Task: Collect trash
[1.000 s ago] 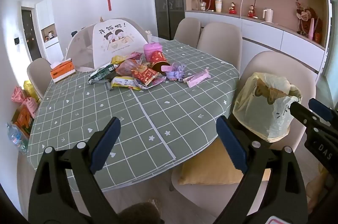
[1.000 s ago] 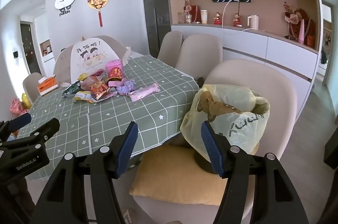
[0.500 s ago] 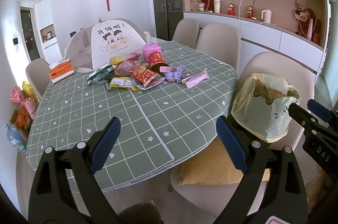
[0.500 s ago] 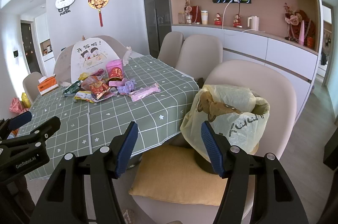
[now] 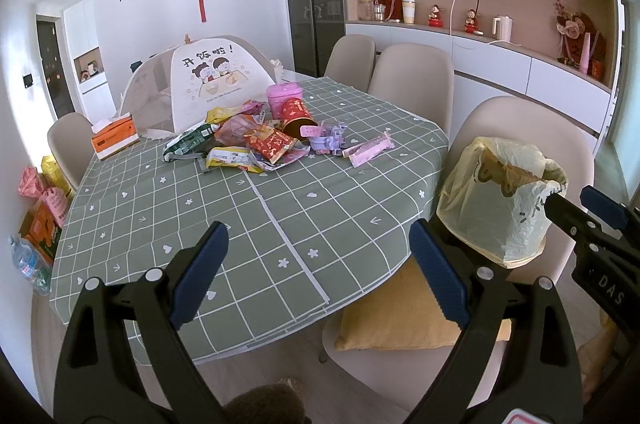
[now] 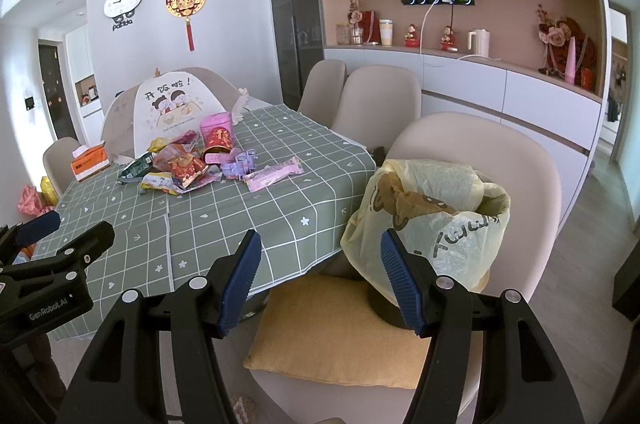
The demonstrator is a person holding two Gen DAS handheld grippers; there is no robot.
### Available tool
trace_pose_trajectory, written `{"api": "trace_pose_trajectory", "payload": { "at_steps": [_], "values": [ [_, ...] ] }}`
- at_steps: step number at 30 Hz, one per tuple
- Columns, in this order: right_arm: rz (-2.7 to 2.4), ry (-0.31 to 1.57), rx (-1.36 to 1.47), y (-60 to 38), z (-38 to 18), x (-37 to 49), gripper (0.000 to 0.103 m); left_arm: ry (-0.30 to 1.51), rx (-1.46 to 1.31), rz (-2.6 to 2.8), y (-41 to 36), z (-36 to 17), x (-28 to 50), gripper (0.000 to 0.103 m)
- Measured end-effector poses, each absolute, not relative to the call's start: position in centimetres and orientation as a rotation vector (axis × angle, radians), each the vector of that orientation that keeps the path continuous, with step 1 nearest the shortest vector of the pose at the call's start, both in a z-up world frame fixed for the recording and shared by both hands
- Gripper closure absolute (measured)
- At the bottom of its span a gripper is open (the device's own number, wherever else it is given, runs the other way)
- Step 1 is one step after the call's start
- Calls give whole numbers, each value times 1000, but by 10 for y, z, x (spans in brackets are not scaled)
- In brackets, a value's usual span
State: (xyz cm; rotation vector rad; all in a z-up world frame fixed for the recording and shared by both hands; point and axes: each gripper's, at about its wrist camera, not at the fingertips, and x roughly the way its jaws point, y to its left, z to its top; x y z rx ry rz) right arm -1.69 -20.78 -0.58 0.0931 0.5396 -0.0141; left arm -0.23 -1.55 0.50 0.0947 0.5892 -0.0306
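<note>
A pile of snack wrappers [image 5: 256,142] [image 6: 180,168] lies on the far middle of the green checked tablecloth [image 5: 248,208], with a red tin [image 5: 295,116], a pink tin [image 5: 284,95], a purple toy [image 5: 330,140] and a pink wrapper [image 5: 370,146] beside it. A bin lined with a yellow bag [image 5: 504,196] [image 6: 432,220] stands on a beige chair at the right. My left gripper [image 5: 318,272] is open and empty above the table's near edge. My right gripper [image 6: 320,278] is open and empty, just left of the bin.
A printed food cover [image 5: 212,84] and an orange tissue box [image 5: 114,140] stand at the back of the table. Beige chairs [image 5: 412,84] ring it. A yellow cushion [image 6: 340,332] lies on the bin's chair. Bags and bottles [image 5: 36,220] sit on the floor at left.
Both grippers have drifted slightly back and upward from the table; the jaws stay open. Nothing on the table has moved.
</note>
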Motion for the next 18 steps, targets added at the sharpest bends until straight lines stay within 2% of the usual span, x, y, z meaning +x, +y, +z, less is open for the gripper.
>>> {"api": "trace_pose_trajectory", "payload": {
  "at_steps": [18],
  "values": [
    [-18,542,101,-208,-6,-18,44,588,94,-33,-11,5,-2,16]
  ]
}}
